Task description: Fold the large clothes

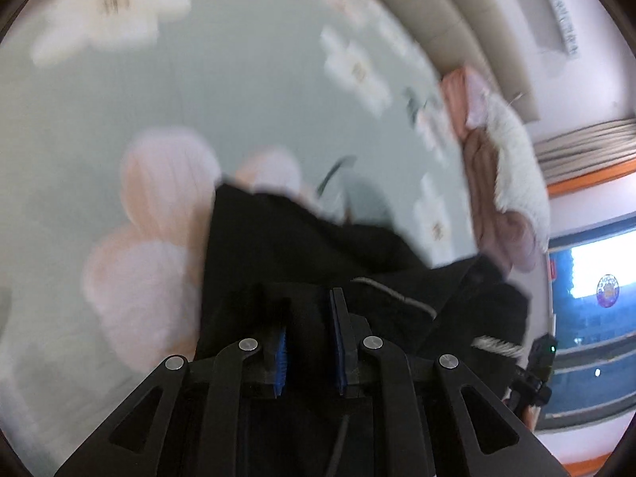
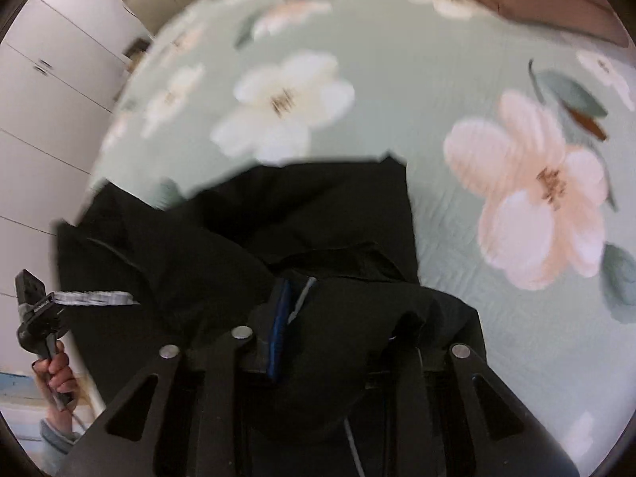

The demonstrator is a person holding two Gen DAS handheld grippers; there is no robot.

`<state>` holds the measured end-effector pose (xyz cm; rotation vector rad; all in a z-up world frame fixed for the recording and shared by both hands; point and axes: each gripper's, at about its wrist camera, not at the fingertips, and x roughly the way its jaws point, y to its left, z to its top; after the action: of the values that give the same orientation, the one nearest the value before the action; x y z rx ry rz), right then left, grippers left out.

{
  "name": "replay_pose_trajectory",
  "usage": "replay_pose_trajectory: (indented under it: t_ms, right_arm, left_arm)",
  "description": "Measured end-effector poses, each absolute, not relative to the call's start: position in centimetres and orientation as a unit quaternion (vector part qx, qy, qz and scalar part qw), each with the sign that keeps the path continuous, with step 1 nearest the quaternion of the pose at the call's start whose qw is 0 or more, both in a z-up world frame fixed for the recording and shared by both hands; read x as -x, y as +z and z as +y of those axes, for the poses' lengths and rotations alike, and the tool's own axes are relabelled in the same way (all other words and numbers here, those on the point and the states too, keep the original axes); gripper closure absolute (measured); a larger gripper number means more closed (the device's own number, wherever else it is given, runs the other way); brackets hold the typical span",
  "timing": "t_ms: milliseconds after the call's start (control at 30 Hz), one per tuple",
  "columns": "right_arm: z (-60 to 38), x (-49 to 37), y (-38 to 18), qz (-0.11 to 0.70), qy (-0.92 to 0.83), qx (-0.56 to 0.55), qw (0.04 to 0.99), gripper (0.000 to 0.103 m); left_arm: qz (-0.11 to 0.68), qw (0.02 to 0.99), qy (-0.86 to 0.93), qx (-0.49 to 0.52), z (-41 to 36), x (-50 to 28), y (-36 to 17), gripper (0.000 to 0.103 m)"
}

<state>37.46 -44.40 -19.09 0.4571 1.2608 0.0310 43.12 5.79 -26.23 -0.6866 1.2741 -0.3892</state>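
A large black garment [image 1: 302, 246] hangs over a pale green bed cover with big flowers [image 1: 119, 127]. My left gripper [image 1: 308, 318] is shut on its edge, black cloth between the blue pads. In the right wrist view the same garment [image 2: 278, 230] drapes over my right gripper [image 2: 314, 298], which is shut on a fold; cloth hides its right finger. The left gripper [image 2: 37, 310], held in a hand, grips a white-trimmed edge at the far left. The right gripper [image 1: 532, 369] shows at the right edge of the left wrist view.
A pink quilt [image 1: 489, 183] and a white fluffy blanket [image 1: 516, 159] lie at the bed's far side. A beige headboard [image 1: 449, 28] and a window [image 1: 596, 274] are beyond. White cupboards [image 2: 47, 91] stand to the left in the right wrist view.
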Motion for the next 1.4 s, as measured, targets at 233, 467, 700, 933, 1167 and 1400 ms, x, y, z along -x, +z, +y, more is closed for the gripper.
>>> replay_pose_trajectory:
  t_ms: [233,467,700,933,1167,1400]
  right_arm:
    - [-44.0,-38.6,-20.0,0.596,0.005,-0.193,0.779,0.071]
    - [-48.9,-36.9,-14.1,0.559,0.091,-0.319,0.76,0.057]
    - [-48.2,-35.2,-9.2,0.549,0.094,-0.199,0.806,0.027]
    - [-45.4,-39.0,-12.2,0.547,0.112,-0.039,0.829,0.016]
    - [-47.3,-44.4,-19.9,0.575,0.131,-0.102,0.801,0.036]
    - [-45.3,-41.6,-16.1,0.521,0.079,0.004,0.85,0.083]
  left_arm:
    - [0.588,0.72,-0.194,0.315,6.5,-43.1,-26.8,0.081]
    - [0.557,0.704,-0.251,0.362,11.4,-40.2,-19.7,0.023]
    - [0.569,0.756,-0.169,0.277,12.0,-39.8,-17.6,0.023]
    - [0.57,0.78,-0.196,0.169,8.0,-43.5,-20.3,0.023]
    - [0.6,0.727,-0.223,0.246,7.7,-47.0,-25.4,0.023]
    - [0.555,0.781,-0.184,0.22,6.8,-46.2,-23.3,0.087]
